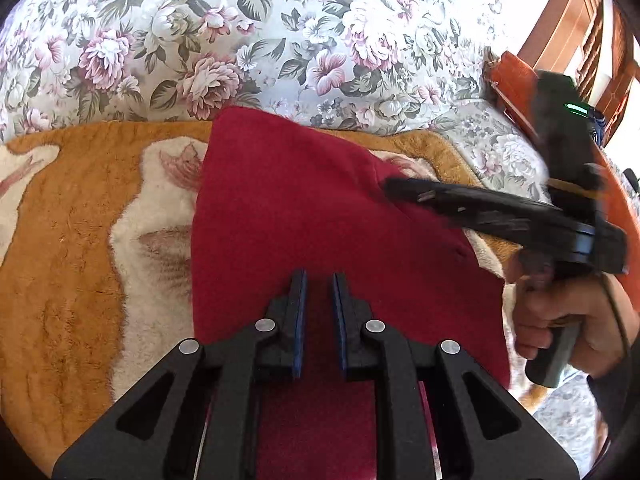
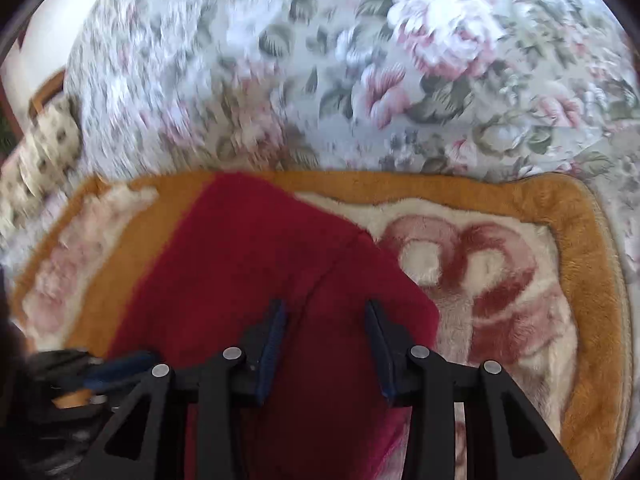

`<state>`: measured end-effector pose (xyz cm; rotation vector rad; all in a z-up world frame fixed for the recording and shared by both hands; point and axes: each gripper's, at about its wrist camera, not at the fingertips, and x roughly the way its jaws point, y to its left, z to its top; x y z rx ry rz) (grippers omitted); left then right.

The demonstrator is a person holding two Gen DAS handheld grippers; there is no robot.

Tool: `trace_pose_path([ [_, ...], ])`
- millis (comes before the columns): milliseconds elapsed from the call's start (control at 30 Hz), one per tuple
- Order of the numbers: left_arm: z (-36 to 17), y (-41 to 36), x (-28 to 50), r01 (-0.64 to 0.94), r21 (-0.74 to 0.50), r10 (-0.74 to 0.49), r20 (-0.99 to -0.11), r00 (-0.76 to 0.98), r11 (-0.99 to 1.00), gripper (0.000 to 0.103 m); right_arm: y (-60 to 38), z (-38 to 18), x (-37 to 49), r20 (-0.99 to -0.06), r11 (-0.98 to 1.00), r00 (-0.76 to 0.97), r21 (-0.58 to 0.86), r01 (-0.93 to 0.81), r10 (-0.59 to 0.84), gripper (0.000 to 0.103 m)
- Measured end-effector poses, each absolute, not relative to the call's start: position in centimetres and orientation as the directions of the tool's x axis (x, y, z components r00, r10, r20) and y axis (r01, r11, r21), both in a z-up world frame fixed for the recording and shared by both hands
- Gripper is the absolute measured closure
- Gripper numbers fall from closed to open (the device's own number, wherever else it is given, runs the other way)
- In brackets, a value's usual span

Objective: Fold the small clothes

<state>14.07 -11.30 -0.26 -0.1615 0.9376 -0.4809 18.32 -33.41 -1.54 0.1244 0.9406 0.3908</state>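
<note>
A dark red fleece garment (image 1: pixel 304 208) lies spread on an orange and cream plush blanket (image 1: pixel 72 240). My left gripper (image 1: pixel 319 276) hovers over its near part with the jaws a narrow gap apart and nothing between them. My right gripper (image 1: pixel 394 188) reaches in from the right over the garment's right edge, blurred by motion. In the right wrist view the garment (image 2: pixel 248 264) lies under my right gripper (image 2: pixel 326 308), whose jaws stand wide apart and empty. The left gripper (image 2: pixel 120 364) shows at the lower left there.
The blanket (image 2: pixel 576 280) lies on a floral bedspread (image 1: pixel 280 32) that fills the far side of both views. A wooden chair (image 1: pixel 576 40) stands at the far right. The person's hand (image 1: pixel 568 320) holds the right gripper's handle.
</note>
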Motion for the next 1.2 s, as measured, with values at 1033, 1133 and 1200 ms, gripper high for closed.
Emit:
trace_pose_path([
  [1033, -3.2, -4.5, 13.5, 0.085, -0.692, -0.652, -0.624, 0.43, 0.717, 0.072, -36.0, -5.9, 7.5, -0.48, 0.639, 0.537, 0.755, -0.15, 0.694, 0.062],
  [1133, -1.3, -3.6, 11.9, 0.095, -0.637, -0.599, -0.65, 0.468, 0.765, 0.072, -35.1, -5.0, 6.7, -0.432, 0.584, 0.522, 0.795, -0.165, 0.735, 0.065],
  [1200, 0.0, -2.1, 10.4, 0.095, -0.609, -0.565, -0.652, 0.506, 0.788, 0.072, -33.5, -4.4, 6.6, -0.42, 0.568, 0.497, 0.8, -0.191, 0.759, 0.065],
])
